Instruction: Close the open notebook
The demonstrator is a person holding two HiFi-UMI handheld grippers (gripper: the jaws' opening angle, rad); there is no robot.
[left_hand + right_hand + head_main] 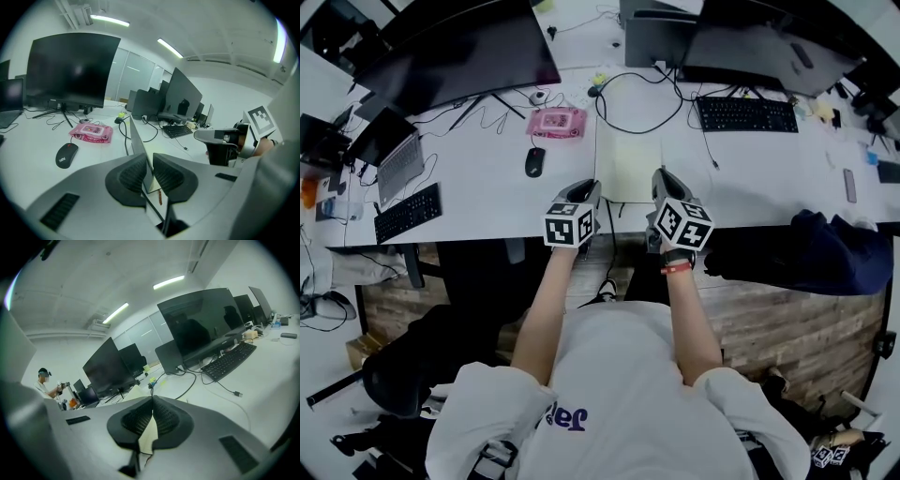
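Observation:
The notebook (628, 164) lies on the white desk (478, 187) with a pale yellow page facing up. Its left cover (136, 140) stands nearly upright, thin and grey, and my left gripper (590, 190) is shut on that cover's near edge. In the left gripper view the cover rises between the ribbed pads (132, 176). My right gripper (662, 180) is at the notebook's near right corner, shut on the pale page edge (149, 437). The right gripper (220, 140) also shows at the right of the left gripper view.
A black mouse (534, 161) and a pink pack (557, 122) lie left of the notebook. A black keyboard (746, 113) and cables (628, 103) are behind and to the right. Monitors line the back. A dark jacket (811, 248) hangs over the desk's front edge at right.

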